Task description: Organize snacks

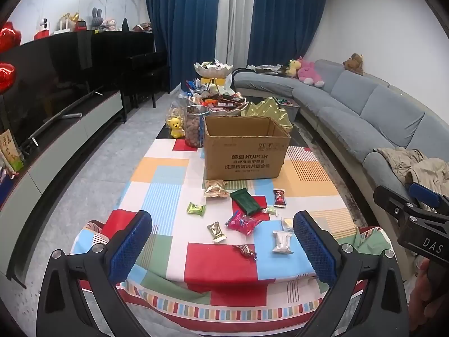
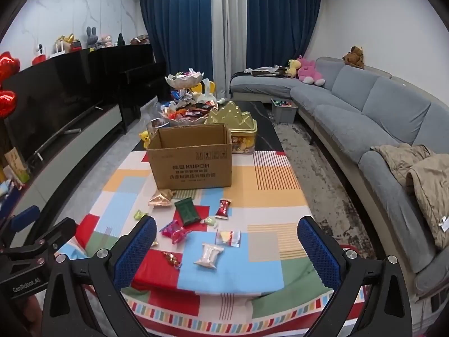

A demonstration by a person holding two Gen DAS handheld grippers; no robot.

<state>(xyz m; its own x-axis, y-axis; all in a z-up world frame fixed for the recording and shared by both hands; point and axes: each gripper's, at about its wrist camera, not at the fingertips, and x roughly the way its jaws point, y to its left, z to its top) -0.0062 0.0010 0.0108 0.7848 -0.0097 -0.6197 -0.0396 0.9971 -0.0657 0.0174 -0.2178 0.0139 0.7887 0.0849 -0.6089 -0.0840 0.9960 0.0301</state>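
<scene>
Cardboard is what the open box (image 1: pixel 247 151) is made of; it is set mid-desk with its flaps folded away, so that packets can be dropped in from above. The snacks are scattered on the chequered cloth between the box and the near desk (image 1: pixel 224 269) edge: a green packet (image 1: pixel 248 200) and a beige packet (image 1: pixel 215 191) lie just before the box, a red sweet (image 1: pixel 279 198) beside them, a pink packet (image 1: pixel 242 223) and a white pouch (image 2: pixel 209 255) nearer the edge.

Both tools are held side by side, tilted down over the near edge. The left gripper (image 1: pixel 223 252) is released, jaws wide, nothing between them. The right gripper (image 2: pixel 227 252) is likewise released and empty. This wide stance is judged to be a ready pose, before any packet is picked.

Open cloth is left on the right half of the desk, giving room for approach. Behind the box the desk is crowded by a jar (image 1: pixel 194 126), a gold tin (image 2: pixel 238 129) and snack bowls, so reaches there are judged tight. The cloth hangs over the near edge and could be snagged.
</scene>
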